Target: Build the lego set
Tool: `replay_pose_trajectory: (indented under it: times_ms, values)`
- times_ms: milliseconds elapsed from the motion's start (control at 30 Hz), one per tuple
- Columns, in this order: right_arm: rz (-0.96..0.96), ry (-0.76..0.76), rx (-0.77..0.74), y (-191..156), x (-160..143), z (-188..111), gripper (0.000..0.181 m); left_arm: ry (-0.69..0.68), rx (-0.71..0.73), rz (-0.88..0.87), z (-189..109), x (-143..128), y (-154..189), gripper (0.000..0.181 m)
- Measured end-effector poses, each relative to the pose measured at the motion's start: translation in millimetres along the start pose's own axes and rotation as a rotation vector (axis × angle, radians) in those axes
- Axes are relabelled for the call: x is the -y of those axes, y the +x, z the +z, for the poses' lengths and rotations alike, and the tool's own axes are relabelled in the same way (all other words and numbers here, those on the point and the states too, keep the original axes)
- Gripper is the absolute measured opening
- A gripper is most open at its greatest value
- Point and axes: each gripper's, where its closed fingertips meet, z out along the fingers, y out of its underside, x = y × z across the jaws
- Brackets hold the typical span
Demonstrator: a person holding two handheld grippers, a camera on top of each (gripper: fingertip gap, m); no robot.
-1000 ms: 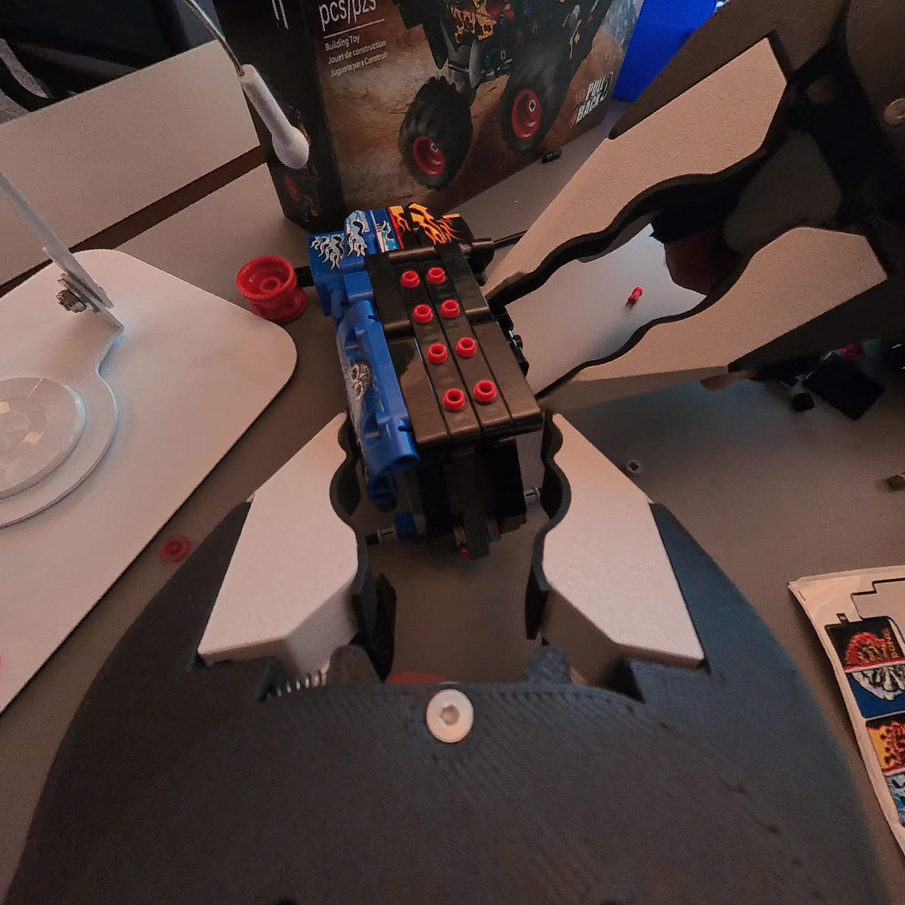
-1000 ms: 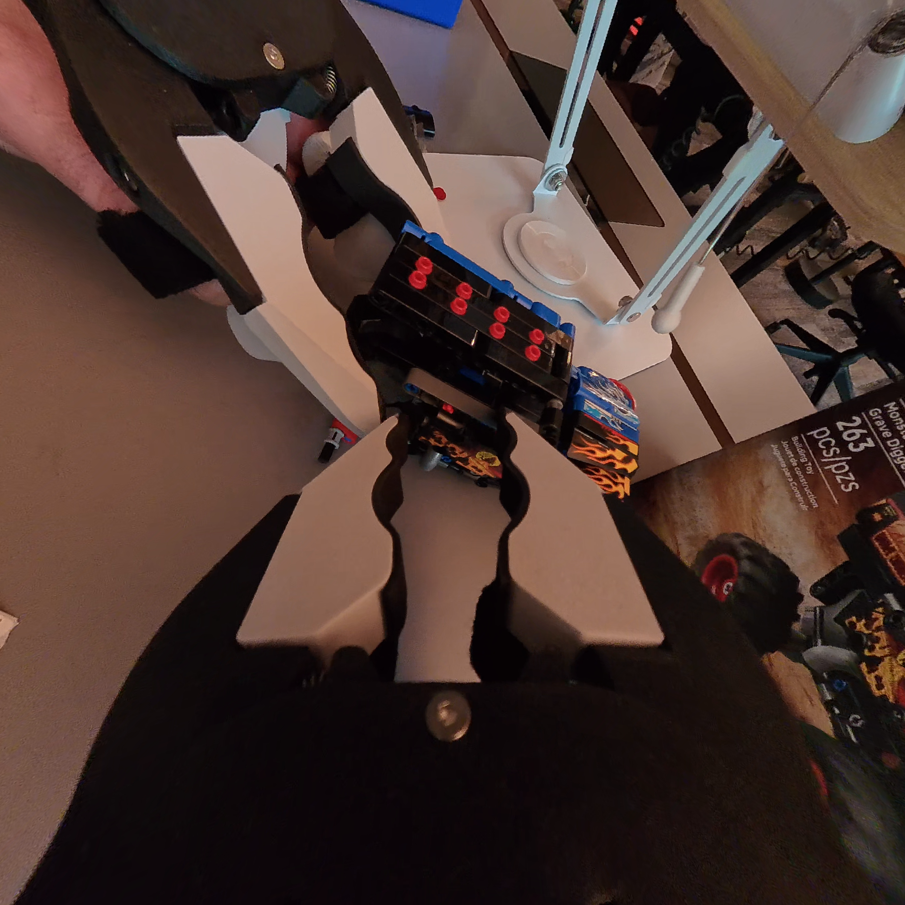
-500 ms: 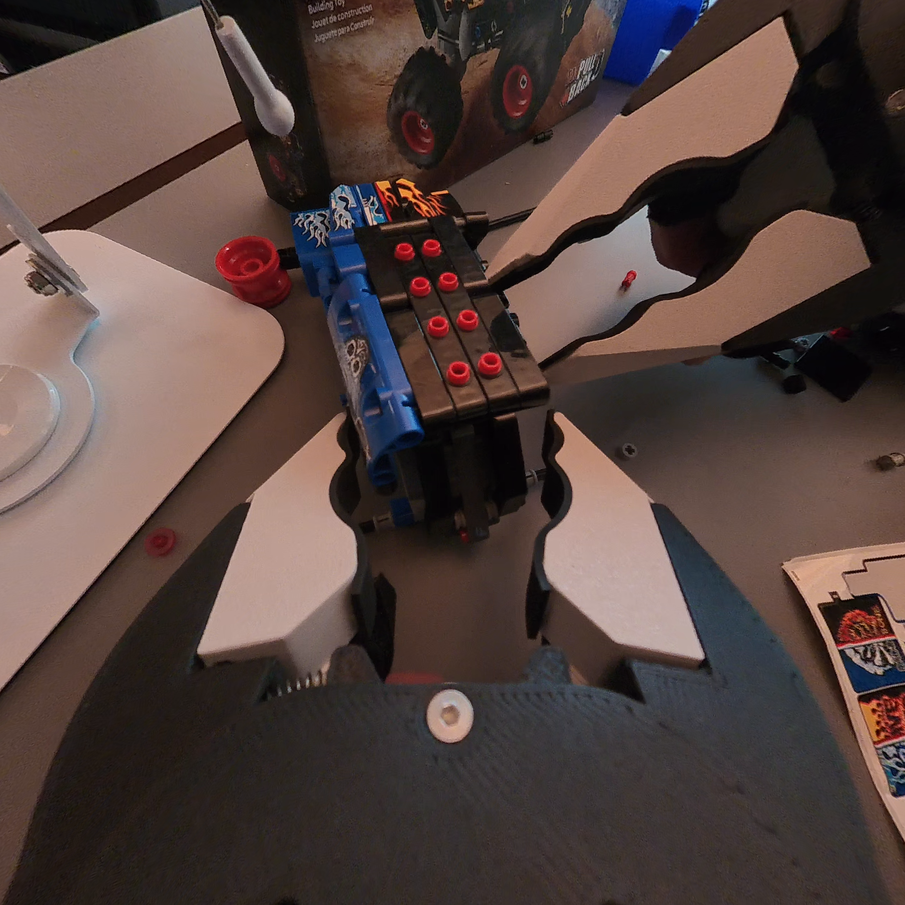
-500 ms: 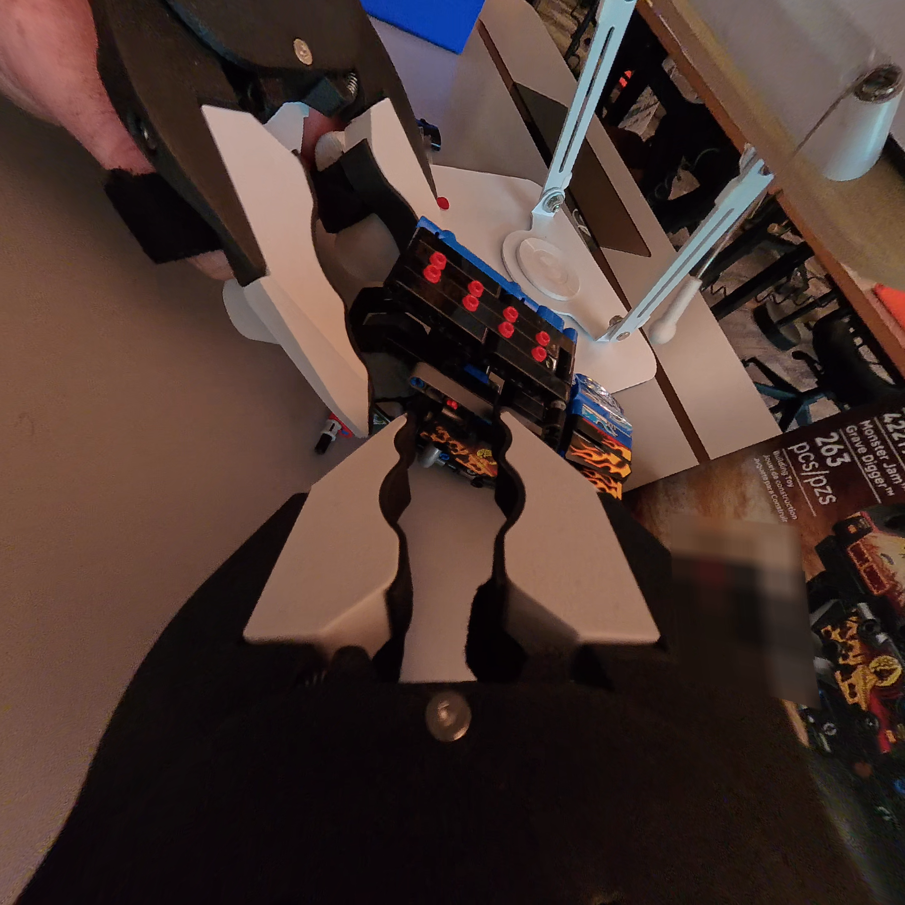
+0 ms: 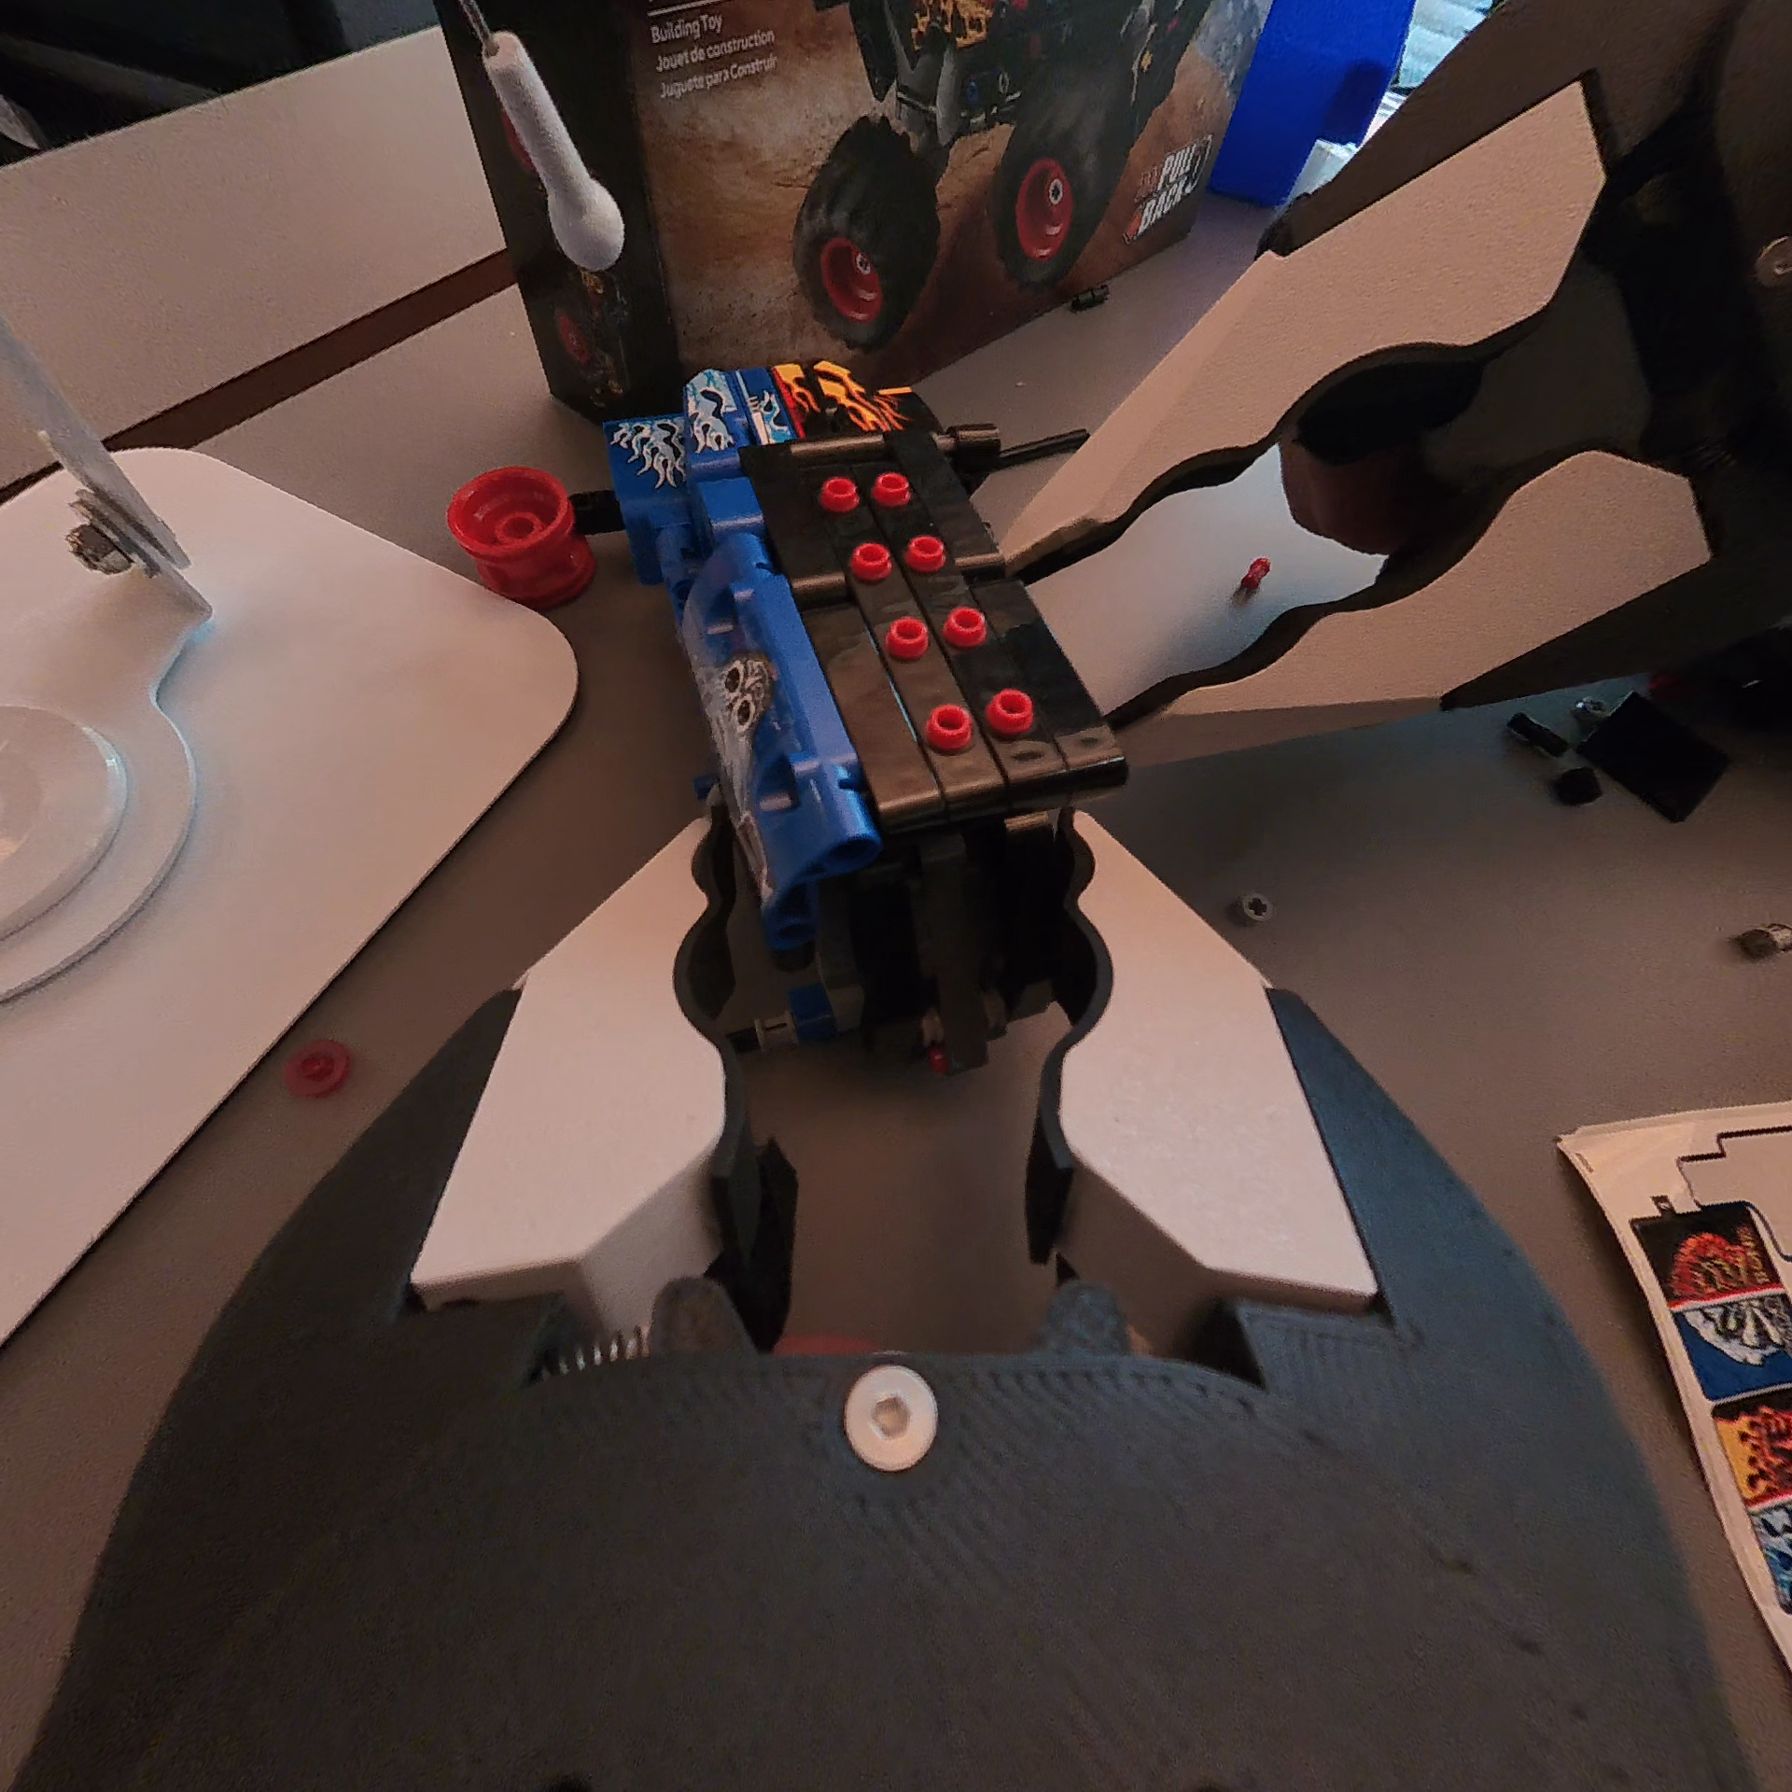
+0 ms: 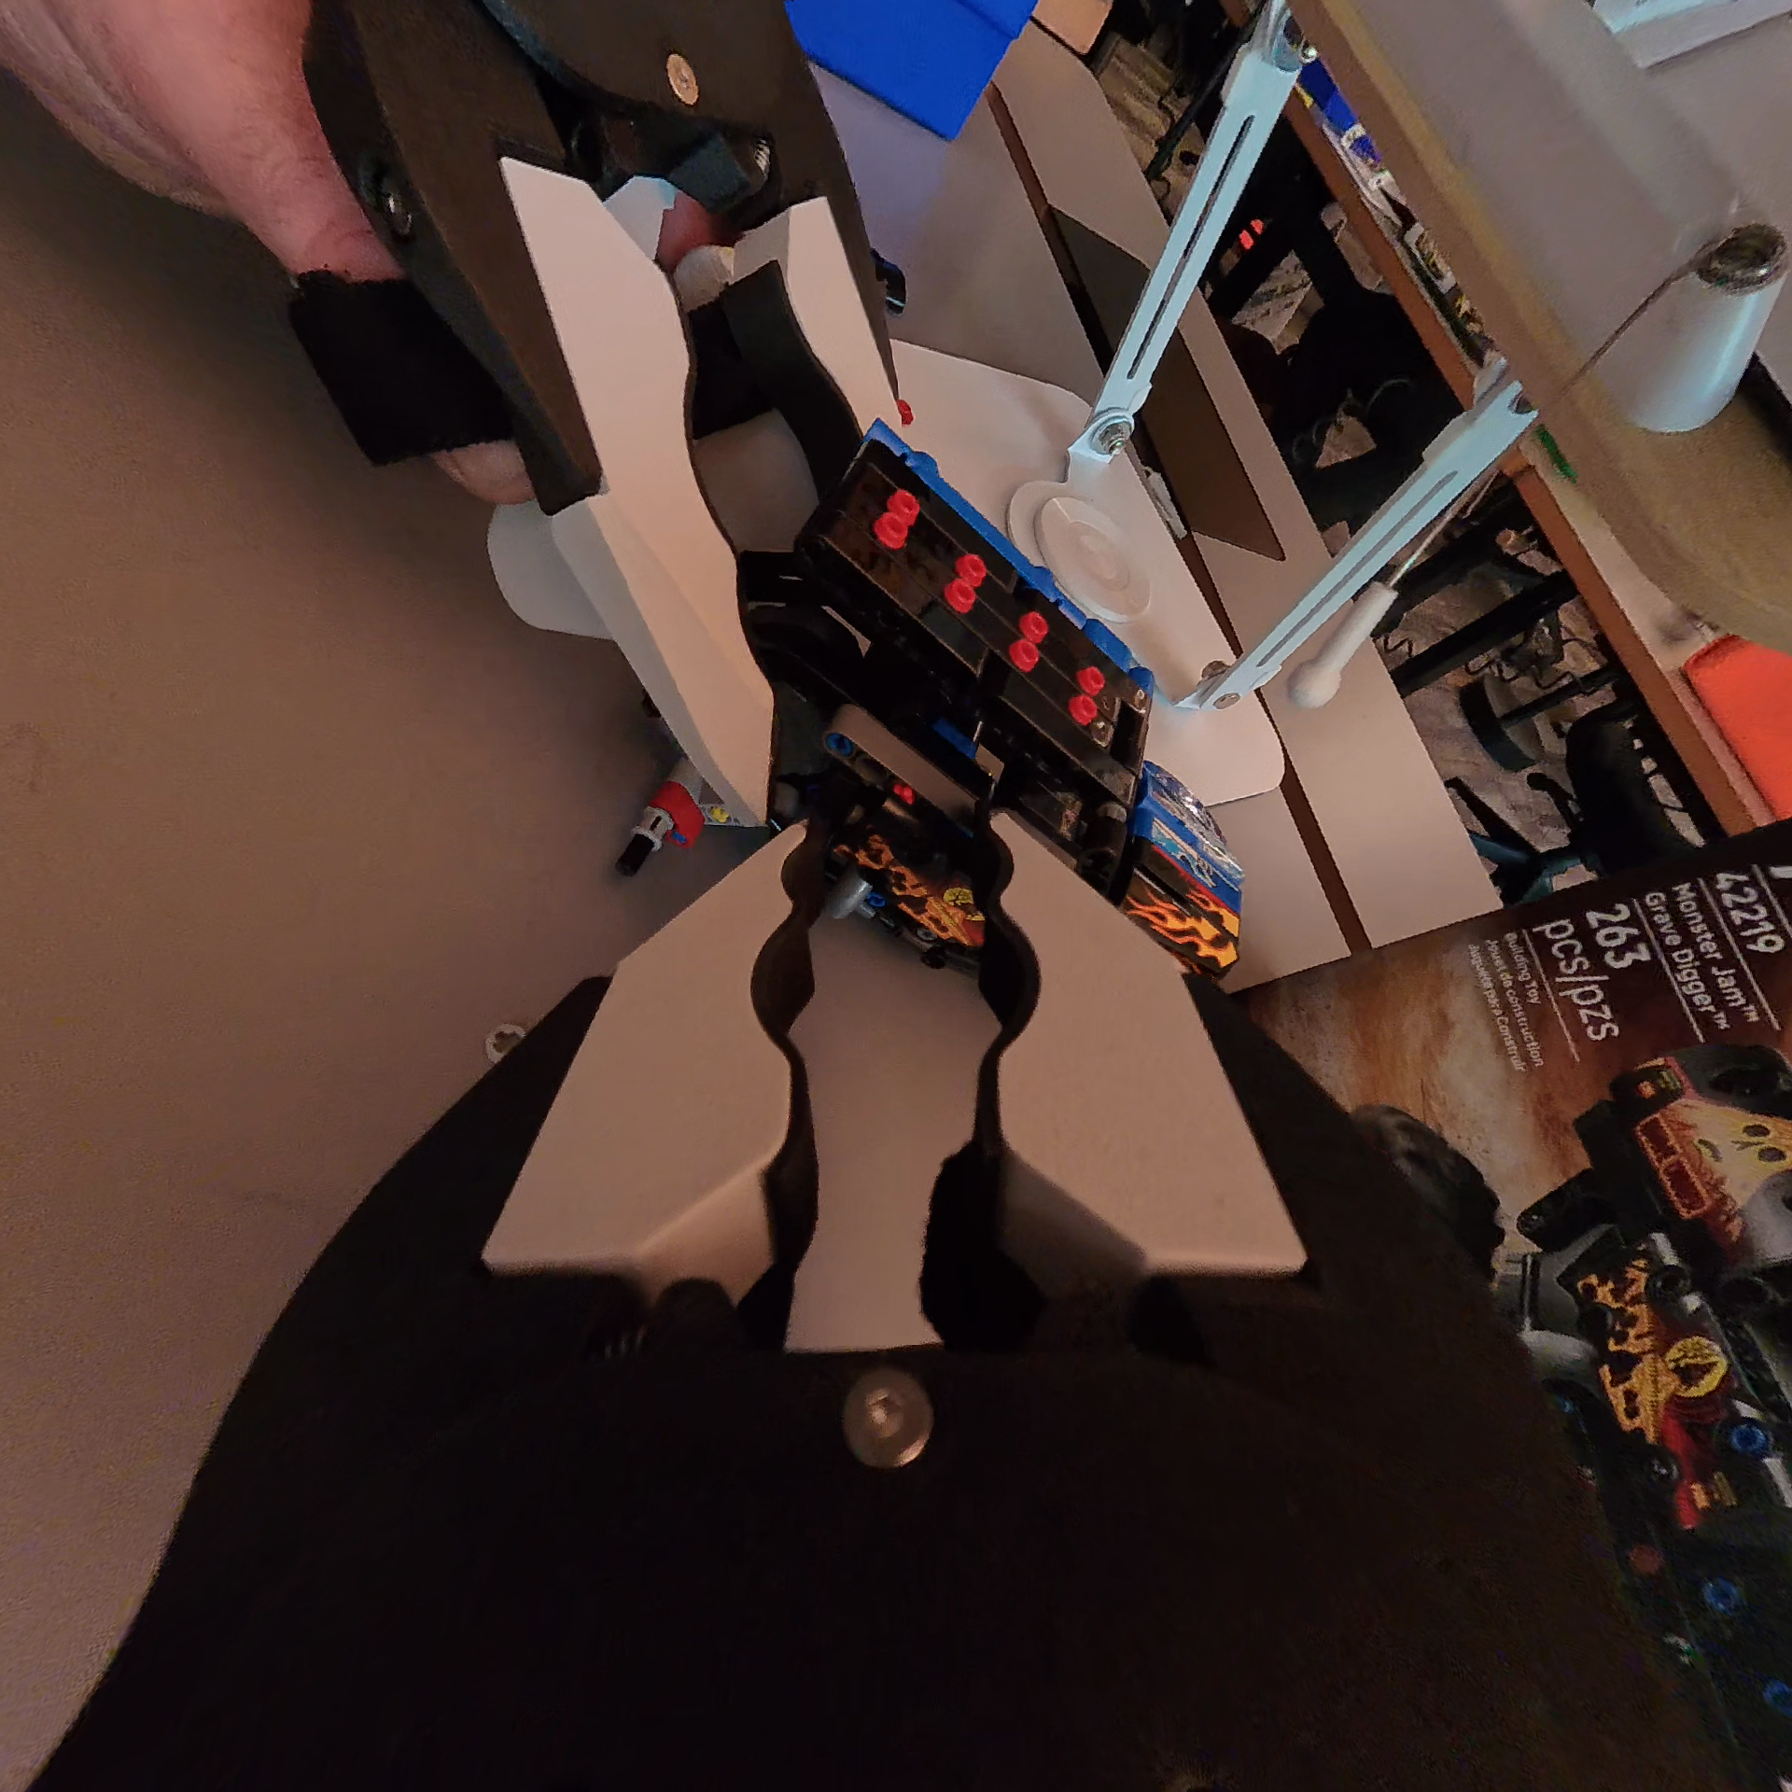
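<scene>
Truck chassis [image 5: 902,698] at frame centre, long axis running away from left gripper [image 5: 887,878] pinching its near end; right gripper [image 6: 897,844] pinches its side.

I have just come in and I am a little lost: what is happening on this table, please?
A person is building a Lego truck with two handheld claws. The left claw is shut on its near end. The right claw grips its flame-printed side. A red wheel hub lies loose beside the model, not yet fitted.
</scene>
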Motion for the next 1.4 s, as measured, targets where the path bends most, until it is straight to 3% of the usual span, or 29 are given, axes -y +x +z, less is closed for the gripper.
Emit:
replay_pose_trajectory:
  times_ms: [600,1167,1400]
  values:
    - [-0.127,-0.016,-0.062,3.0,-3.5,3.1,0.029,0.011,0.045,0.009,3.9,2.2,-4.0,0.063]
    - [-0.128,-0.017,-0.088,4.8,-3.0,4.9,0.028,0.02,0.074,-0.008,5.6,4.1,-7.4,0.062]
    - [-0.068,0.012,0.01,-0.4,-1.3,0.3,0.033,-0.051,0.0,0.008,1.3,-0.7,-2.2,0.064]
